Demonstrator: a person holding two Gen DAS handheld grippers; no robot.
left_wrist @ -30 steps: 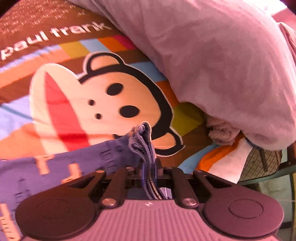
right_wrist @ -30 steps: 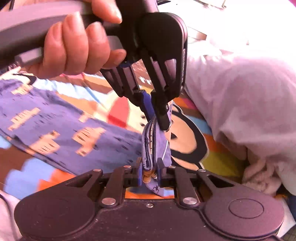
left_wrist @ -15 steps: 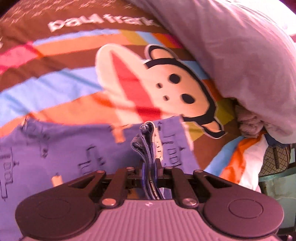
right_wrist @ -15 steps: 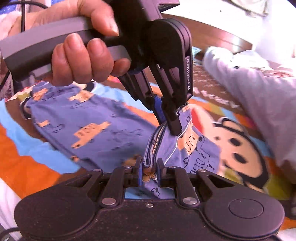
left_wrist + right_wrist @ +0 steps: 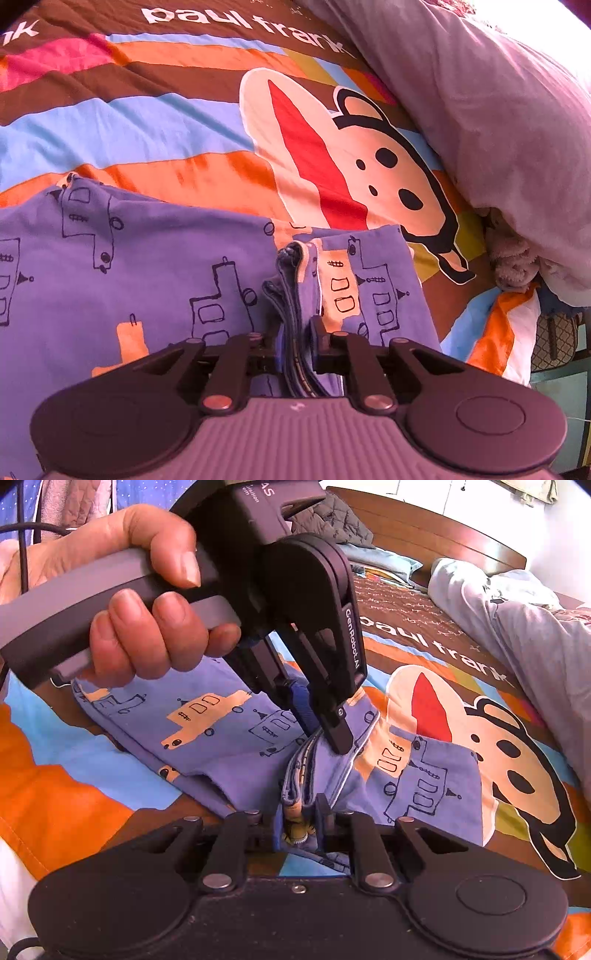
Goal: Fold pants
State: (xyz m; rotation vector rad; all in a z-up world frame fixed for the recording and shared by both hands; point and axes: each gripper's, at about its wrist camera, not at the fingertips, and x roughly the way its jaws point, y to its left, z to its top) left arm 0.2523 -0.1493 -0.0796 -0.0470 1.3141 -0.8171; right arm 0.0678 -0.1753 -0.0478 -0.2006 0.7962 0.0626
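Jaws of left gripper (image 5: 297,332) and right gripper (image 5: 300,812) both clamp bunched pants (image 5: 229,716) edge; one fold over bedspread (image 5: 147,122) underway, rest unfolded.

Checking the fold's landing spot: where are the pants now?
In both wrist views the pants lie on the striped bedspread, left of its monkey print, one bunched end pinched by both hand-held grippers.

Bed (image 5: 155,122) (striped cover), pants (image 5: 155,258), pillow (image 5: 498,110)

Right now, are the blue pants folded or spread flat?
Partly folded. The pants lie doubled on the bedspread, bunched edges pinched by the left gripper and right gripper.
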